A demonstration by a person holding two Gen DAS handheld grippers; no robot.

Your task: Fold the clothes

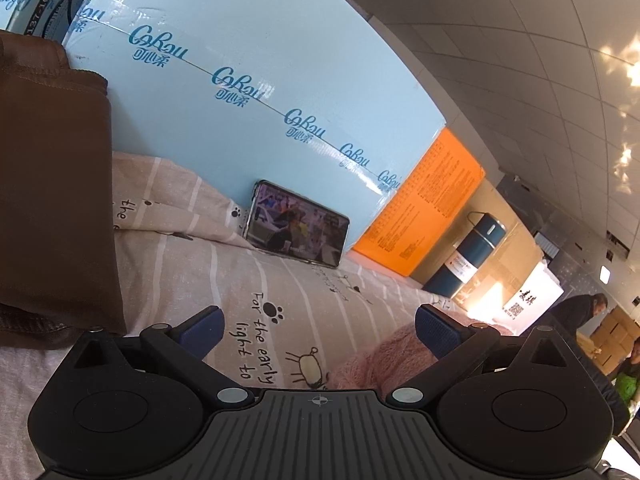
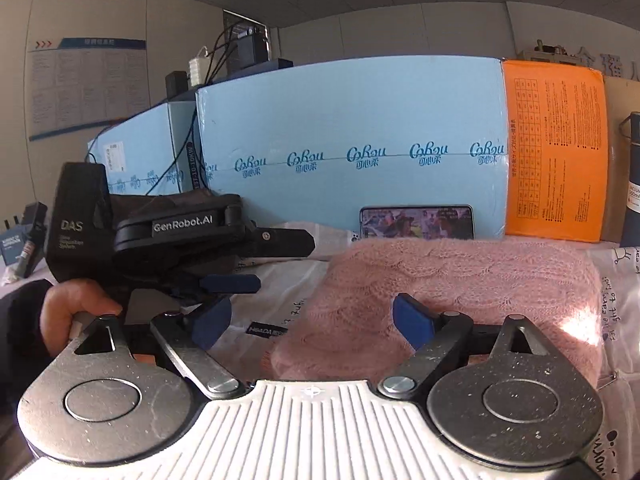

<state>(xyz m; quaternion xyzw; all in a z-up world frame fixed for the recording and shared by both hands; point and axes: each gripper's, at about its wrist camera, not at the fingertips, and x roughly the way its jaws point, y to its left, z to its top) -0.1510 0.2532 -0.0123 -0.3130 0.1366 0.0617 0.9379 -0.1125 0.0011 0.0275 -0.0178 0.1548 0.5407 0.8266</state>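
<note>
My right gripper (image 2: 312, 322) jaws wide, empty, hovering just above near edge of pink knit sweater (image 2: 460, 280) lying on printed bedsheet (image 2: 280, 276). My left gripper (image 1: 318, 330) likewise spread wide, nothing held, over sheet; hand (image 2: 68, 312) grips it. Brown garment (image 1: 56, 200) folded at sheet's left side. Farther back, phone (image 1: 298, 230) leans on light-blue box (image 1: 260, 60) at far edge; orange box (image 2: 556, 152) and dark flask (image 1: 468, 256) beside.
</note>
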